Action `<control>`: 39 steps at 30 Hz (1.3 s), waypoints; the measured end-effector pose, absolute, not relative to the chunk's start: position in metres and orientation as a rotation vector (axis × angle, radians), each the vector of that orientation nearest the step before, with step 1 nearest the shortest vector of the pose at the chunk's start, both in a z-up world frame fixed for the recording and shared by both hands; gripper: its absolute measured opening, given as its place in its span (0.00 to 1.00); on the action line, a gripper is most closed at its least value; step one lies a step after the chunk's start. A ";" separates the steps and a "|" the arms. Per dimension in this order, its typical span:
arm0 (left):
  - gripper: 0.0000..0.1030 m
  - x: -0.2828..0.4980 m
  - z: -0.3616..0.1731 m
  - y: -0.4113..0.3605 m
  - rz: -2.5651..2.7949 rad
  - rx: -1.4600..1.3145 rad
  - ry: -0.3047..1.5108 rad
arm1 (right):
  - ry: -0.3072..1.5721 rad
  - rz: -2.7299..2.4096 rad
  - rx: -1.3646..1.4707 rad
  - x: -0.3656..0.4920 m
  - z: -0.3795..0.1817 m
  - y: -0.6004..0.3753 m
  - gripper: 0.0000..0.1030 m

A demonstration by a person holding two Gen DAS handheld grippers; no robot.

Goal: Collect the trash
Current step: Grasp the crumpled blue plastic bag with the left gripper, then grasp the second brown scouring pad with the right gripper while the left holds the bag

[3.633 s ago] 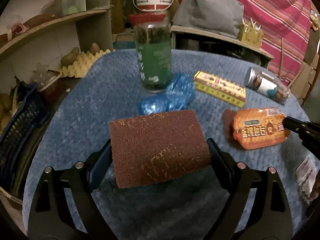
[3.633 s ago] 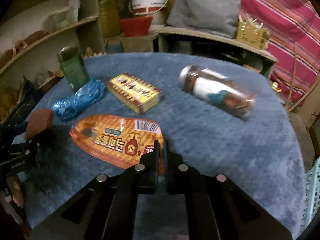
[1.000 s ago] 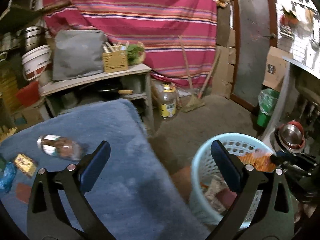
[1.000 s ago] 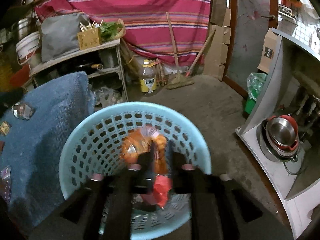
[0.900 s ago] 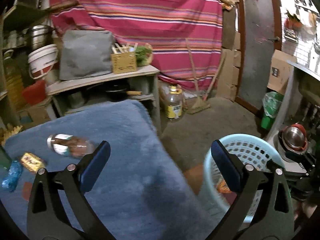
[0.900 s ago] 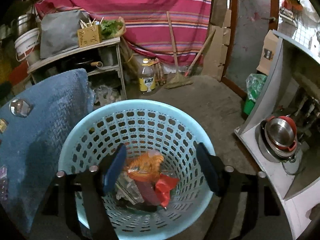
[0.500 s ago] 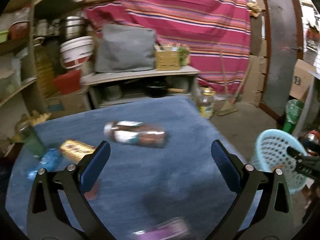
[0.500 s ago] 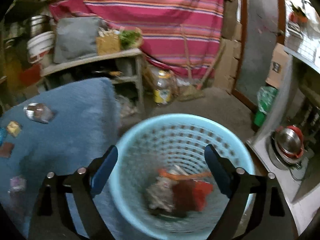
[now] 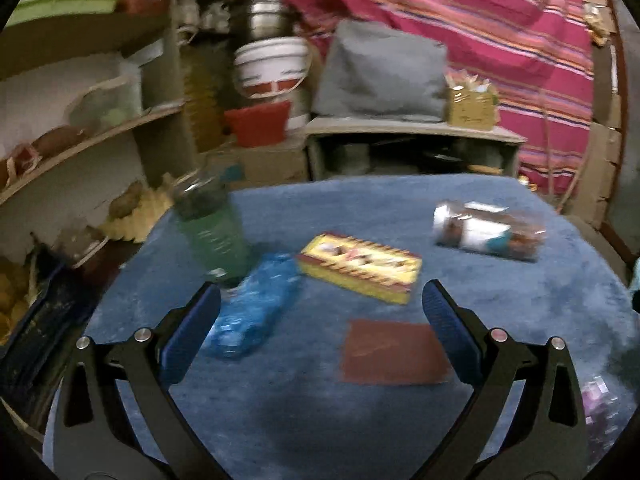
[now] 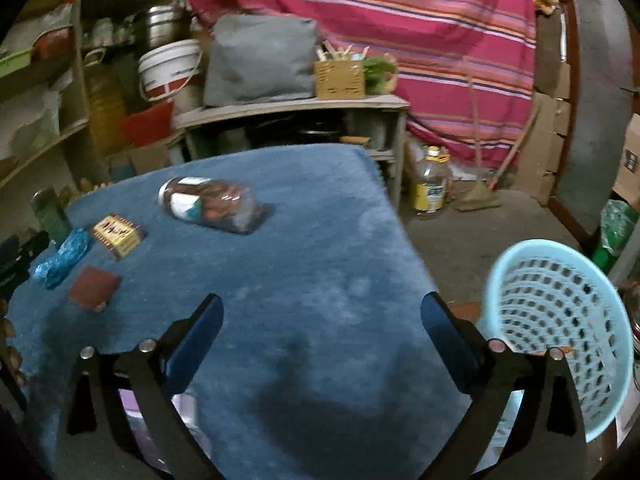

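Trash on the blue table, both grippers empty

Five pieces on the blue cloth [image 9: 400,208]: one green jar [image 9: 212,228], one blue bag [image 9: 256,312], one yellow box [image 9: 360,266], one brown pad [image 9: 394,354], one clear jar [image 9: 488,230]. Left gripper [image 9: 320,320] gapes over the bag and pad. Right gripper [image 10: 322,330], jaws just widened, holds nothing; the basket [image 10: 560,320] stands right of it.

A blue pile cloth [image 9: 400,208] covers the table; on it lie a yellow box [image 9: 360,266] with red patterned edging, a crumpled bright blue bag [image 9: 252,312], a rust-brown pad [image 9: 394,354] and a green jar [image 9: 214,232]. The perforated basket [image 10: 560,320] is pale turquoise, the curtain [image 10: 400,12] pink-striped
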State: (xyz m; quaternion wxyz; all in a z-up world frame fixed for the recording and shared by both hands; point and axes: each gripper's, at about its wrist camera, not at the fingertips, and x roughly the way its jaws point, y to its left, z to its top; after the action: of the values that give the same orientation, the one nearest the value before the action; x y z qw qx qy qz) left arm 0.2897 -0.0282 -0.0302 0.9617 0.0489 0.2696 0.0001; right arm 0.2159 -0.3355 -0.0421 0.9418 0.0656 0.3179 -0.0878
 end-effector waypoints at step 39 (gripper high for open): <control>0.35 0.295 -0.057 0.077 -0.072 0.058 0.711 | 0.729 -0.054 -0.010 0.280 -0.046 -0.148 0.95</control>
State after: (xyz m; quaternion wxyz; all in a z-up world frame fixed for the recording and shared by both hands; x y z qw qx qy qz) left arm 0.2953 0.0773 -0.0568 0.9364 0.0283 0.3480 -0.0351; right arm 0.2799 -0.1481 -0.0458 0.9339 -0.0051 0.3564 -0.0265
